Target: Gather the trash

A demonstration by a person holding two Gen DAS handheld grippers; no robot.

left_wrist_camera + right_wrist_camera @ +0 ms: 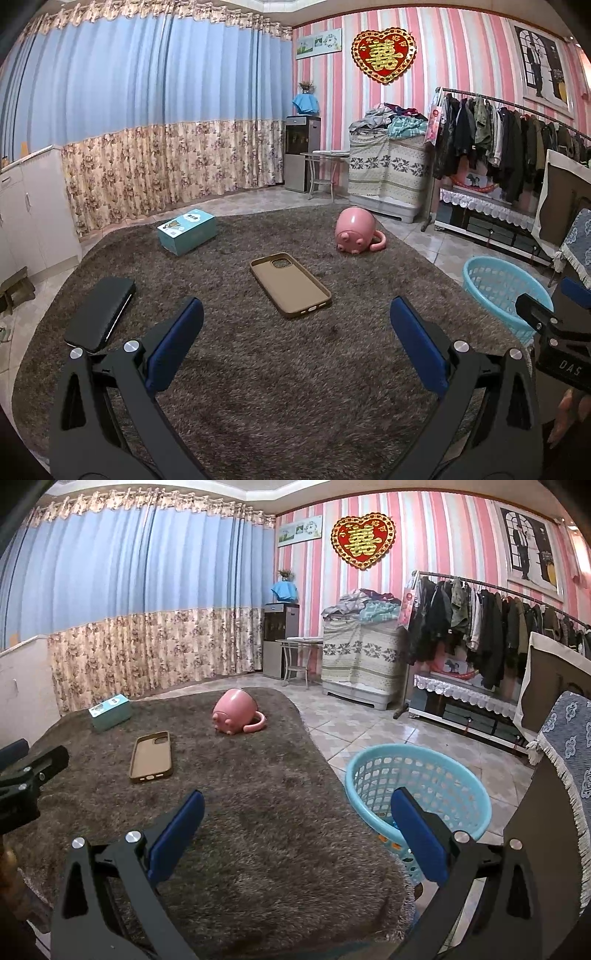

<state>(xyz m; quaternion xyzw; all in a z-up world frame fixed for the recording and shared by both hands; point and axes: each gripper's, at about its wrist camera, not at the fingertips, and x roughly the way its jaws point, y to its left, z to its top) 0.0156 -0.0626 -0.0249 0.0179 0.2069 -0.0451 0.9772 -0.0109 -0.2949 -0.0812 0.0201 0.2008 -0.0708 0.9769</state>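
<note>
- Hovering low over the rug (258,406), the left gripper (295,343) is spread wide and holds nothing; its fingers point toward 12 o'clock, with the case ahead of them.
- Matching it, the right gripper (297,827) is also wide open and empty, level above the rug's right edge, its right finger overlapping the basket (458,775) in view.
- Nearest trash candidate is the black wallet-like item (99,314) at 10 o'clock of the left gripper, touching the rug; a hasty reach could snag the pile.
- Next is the tan case (290,284), flat and open side up, at 12 o'clock. It is thin, so I judge the fingers could slide over its rim or dig into the rug instead of lifting it.
- Farther off, the pink mug (354,230) lies on its side at 1 o'clock; round, it may roll if nudged.
- At 11 o'clock sits the teal box (186,230), wide for the fingers.
- The basket stands on the floor off the rug at 3 o'clock; a drop from too far could miss it, and the two grippers sit close enough to collide.
</note>
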